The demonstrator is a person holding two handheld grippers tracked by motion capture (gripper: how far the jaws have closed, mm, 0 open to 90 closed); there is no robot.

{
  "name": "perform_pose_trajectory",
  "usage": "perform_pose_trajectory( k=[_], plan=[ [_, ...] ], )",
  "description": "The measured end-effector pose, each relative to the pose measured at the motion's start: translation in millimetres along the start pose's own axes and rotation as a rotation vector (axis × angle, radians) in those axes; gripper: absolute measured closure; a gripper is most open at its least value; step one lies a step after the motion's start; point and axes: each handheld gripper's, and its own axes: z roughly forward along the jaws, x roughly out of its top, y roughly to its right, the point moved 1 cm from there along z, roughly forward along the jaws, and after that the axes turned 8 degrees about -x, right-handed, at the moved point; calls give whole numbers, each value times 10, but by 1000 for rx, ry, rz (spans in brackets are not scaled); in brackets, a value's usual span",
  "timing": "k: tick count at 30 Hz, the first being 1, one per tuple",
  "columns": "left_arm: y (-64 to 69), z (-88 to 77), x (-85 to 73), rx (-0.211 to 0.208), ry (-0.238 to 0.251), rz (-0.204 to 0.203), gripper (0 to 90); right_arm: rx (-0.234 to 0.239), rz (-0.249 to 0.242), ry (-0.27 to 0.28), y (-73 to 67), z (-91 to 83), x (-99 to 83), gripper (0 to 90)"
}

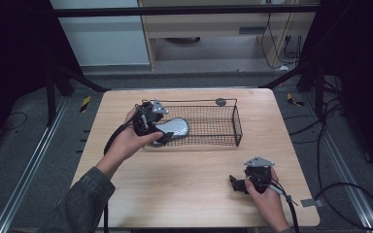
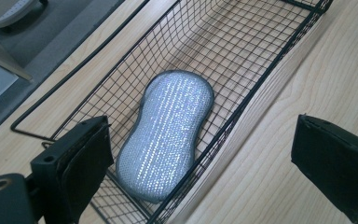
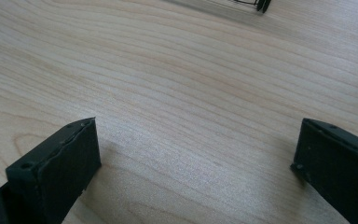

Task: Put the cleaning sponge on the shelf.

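A silvery, peanut-shaped scrubbing sponge [image 1: 176, 127] [image 2: 172, 126] lies flat on the floor of a black wire basket [image 1: 237, 122] [image 2: 265, 70], at its left end. My left gripper [image 1: 161, 131] [image 2: 205, 135] hovers over that end of the basket, tilted down at the sponge. Its jaws stand wide apart and do not touch the sponge. One jaw is over the basket, the other over the table outside the near wall. My right gripper [image 1: 236, 183] [image 3: 196, 135] rests low over bare wood at the front right, open with nothing between its jaws.
The basket sits on a light wooden table [image 1: 184, 194], toward its far side. Black frame struts [image 1: 77, 77] rise at the back corners. Cables [image 1: 349, 194] trail on the grey floor to the right, and a metal rail [image 1: 24, 179] runs along the left.
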Motion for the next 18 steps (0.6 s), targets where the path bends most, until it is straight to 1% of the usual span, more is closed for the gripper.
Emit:
perform_pose_trajectory(
  k=[2,4,5,6,7,8,10,11,12,13,14,18],
  plan=[
    [-24,-57,-49,2,9,-14,45,0,0,0,0,0,0,5],
    [-60,-127,-115,14,16,-27,45,0,-1,0,1,0,0,5],
    [-73,-153,-139,16,25,-41,46,0,2,0,-2,0,0,5],
    [-88,-179,-173,13,47,-61,46,0,0,0,0,0,0,5],
    [-101,-202,-212,10,55,-71,46,0,0,0,0,0,0,5],
    [-117,-220,-263,12,53,-80,46,0,0,0,0,0,0,5],
    [-143,-241,-341,22,37,-81,45,0,0,0,0,0,0,5],
    [-154,-247,-388,24,44,-97,45,0,0,0,0,0,0,5],
    [-154,-247,-388,24,44,-97,46,0,0,0,0,0,0,5],
    [-183,-268,-477,19,48,-116,46,0,0,0,0,0,0,5],
    [-197,-278,-520,21,51,-129,47,0,-1,0,1,0,0,5],
    [-219,-318,-670,43,62,-162,47,0,1,0,0,0,0,5]
  ],
)
